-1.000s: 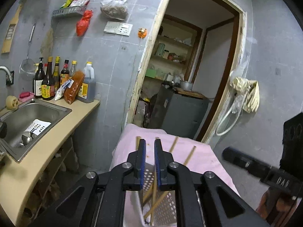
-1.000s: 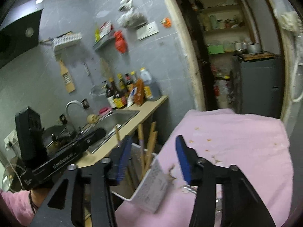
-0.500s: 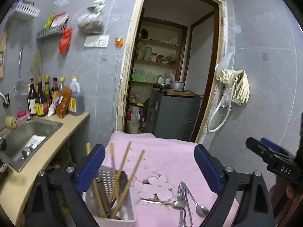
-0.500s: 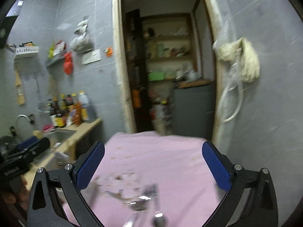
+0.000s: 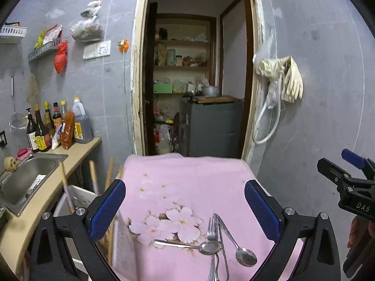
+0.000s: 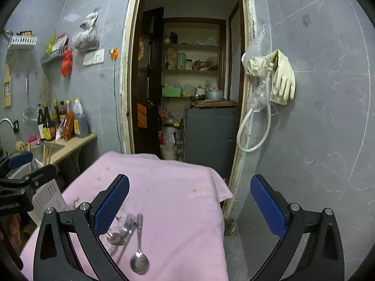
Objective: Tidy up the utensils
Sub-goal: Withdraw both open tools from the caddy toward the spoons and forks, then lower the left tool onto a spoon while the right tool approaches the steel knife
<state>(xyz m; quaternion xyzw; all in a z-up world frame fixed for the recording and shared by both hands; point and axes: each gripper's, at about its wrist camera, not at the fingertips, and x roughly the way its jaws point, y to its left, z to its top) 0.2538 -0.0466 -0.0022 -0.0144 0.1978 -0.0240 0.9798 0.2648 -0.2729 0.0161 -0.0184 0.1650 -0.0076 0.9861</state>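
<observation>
Left claw (image 5: 185, 210) stood wide apart, holding nothing, above the pink cloth (image 5: 187, 178) covering the table. Right claw (image 6: 189, 205) was likewise spread wide and empty, over the same cloth.

Directly below the left claw lay a cluster of metal cutlery. Two spoons were counted: one (image 5: 206, 248) lying crosswise with its bowl against the fork (image 5: 212, 229), the other (image 5: 245, 256) pointing its bowl toward the camera. One fork was certain. Further handles crossed beneath it; their lower ends were cut off by the frame edge, so their number and kind could not be settled. In the right wrist view the same pile appeared blurred, partly behind the claw's left finger.

At the table's left edge stood a white perforated basket (image 5: 79, 196), partly hidden by the left claw's finger. At least four chopsticks (image 5: 93, 175) rose from it, tilted; the exact count was uncertain.

Beyond, a steel sink (image 5: 30, 171) sat in a tan counter, with about six bottles (image 5: 42, 128) grouped at the wall. Farther off, an open doorway showed shelves, and one pair of pale gloves (image 5: 290, 79) hung on the wall.
</observation>
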